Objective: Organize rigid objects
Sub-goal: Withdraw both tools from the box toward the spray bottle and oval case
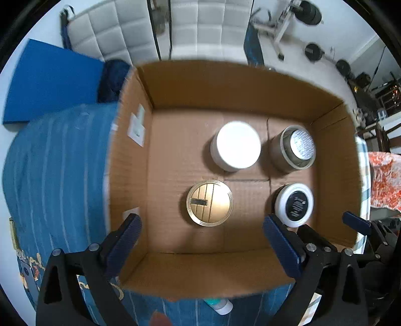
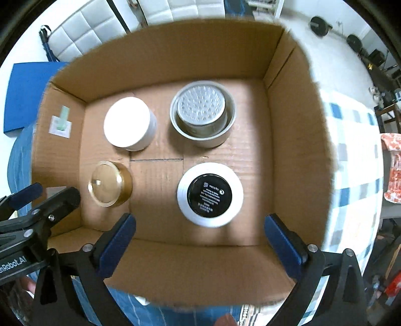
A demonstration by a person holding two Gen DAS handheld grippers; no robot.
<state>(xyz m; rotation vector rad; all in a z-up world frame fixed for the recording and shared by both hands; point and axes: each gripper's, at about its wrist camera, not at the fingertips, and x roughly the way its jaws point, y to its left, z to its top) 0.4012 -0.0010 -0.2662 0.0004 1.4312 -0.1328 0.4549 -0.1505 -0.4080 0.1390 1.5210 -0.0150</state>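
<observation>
An open cardboard box [image 1: 225, 82] [image 2: 163, 57] holds several round containers. A gold tin [image 1: 209, 202] [image 2: 110, 183] stands front left, a white jar [image 1: 236, 145] [image 2: 127, 123] back left. A grey cup with a silver studded insert [image 1: 297, 148] [image 2: 203, 112] stands back right. A white jar with a black label [image 1: 294, 204] [image 2: 210, 195] stands front right. My left gripper [image 1: 200, 240] is open and empty above the box's near wall. My right gripper [image 2: 200, 238] is open and empty above the black-label jar's near side.
The box rests on a blue striped cloth [image 1: 57, 163]. A blue mat [image 1: 50, 80] lies at the back left. A checked cloth [image 2: 351, 155] lies right of the box. A white-capped tube [image 1: 220, 304] lies in front of the box. Exercise gear [image 1: 313, 15] stands behind.
</observation>
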